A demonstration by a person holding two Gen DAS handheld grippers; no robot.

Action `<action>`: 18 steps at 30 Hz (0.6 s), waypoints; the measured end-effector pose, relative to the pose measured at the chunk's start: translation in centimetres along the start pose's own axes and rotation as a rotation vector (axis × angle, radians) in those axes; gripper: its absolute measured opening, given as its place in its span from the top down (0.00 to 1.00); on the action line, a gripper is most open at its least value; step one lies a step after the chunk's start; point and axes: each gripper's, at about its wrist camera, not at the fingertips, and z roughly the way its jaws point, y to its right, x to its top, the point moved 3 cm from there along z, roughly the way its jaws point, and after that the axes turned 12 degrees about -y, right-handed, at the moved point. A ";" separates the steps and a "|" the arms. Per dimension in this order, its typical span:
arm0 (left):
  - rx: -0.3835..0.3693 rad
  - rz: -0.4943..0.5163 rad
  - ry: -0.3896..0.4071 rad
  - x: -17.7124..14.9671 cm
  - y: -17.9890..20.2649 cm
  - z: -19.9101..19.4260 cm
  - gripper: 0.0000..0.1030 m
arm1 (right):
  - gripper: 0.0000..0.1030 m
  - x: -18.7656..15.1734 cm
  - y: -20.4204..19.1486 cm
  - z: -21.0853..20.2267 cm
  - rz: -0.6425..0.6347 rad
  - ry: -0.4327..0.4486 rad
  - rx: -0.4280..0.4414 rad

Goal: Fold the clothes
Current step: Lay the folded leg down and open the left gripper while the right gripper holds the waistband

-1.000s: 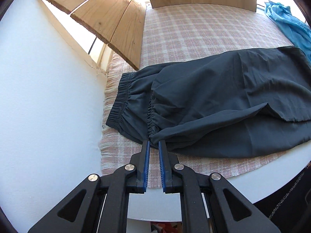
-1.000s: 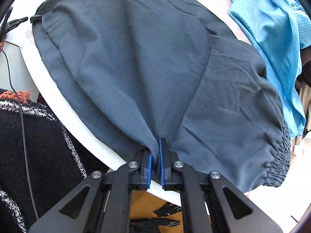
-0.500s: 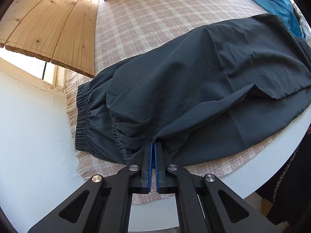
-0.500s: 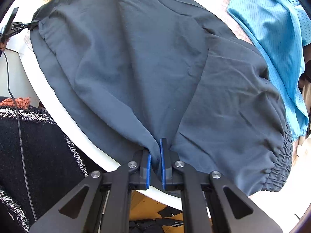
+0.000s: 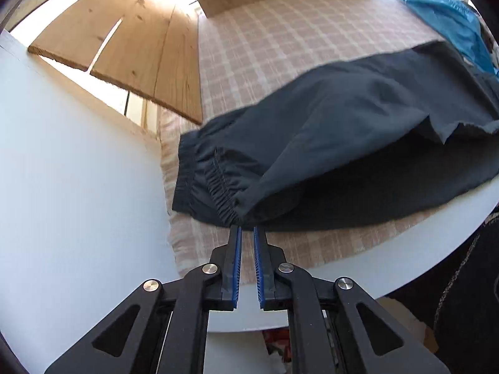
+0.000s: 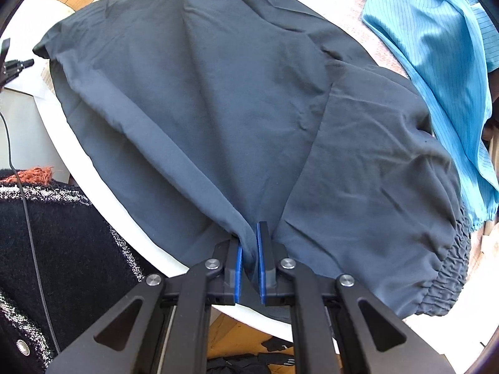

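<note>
Now the left gripper [image 5: 246,233] has just let go: its fingers [image 5: 236,261], pinching the gathered waistband corner of the dark trousers [image 5: 343,131] half a second ago, have been opening and stand slightly spread, nothing between them, the elastic corner lying just beyond their tips on the checked cloth [image 5: 280,40] that covers the counter [image 5: 358,274]. Further beyond the tips and to their right, the folded garment stretches across that cloth. That release suggests this end of the fold is laid. The right gripper [image 6: 249,243] keeps its fingers [image 6: 263,249] pinching a fold of the trousers' near edge, which rises from between them over the counter rim. Beyond and right of those fingers lies a blue garment [image 6: 436,46], probably next. The remaining step looks like setting the right side down too.
</note>
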 end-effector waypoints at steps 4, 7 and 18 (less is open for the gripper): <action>-0.100 -0.147 0.044 -1.6 -1.8 -0.1 0.88 | 0.92 0.1 0.0 -0.8 -0.001 0.000 -0.012; -0.121 -0.172 0.077 -0.2 -2.6 -0.5 0.65 | 0.92 0.6 -0.5 -1.3 -0.011 0.004 -0.029; -0.168 -0.085 -0.051 5.7 0.8 5.6 0.73 | 0.92 0.3 -1.1 -1.8 -0.013 0.018 -0.045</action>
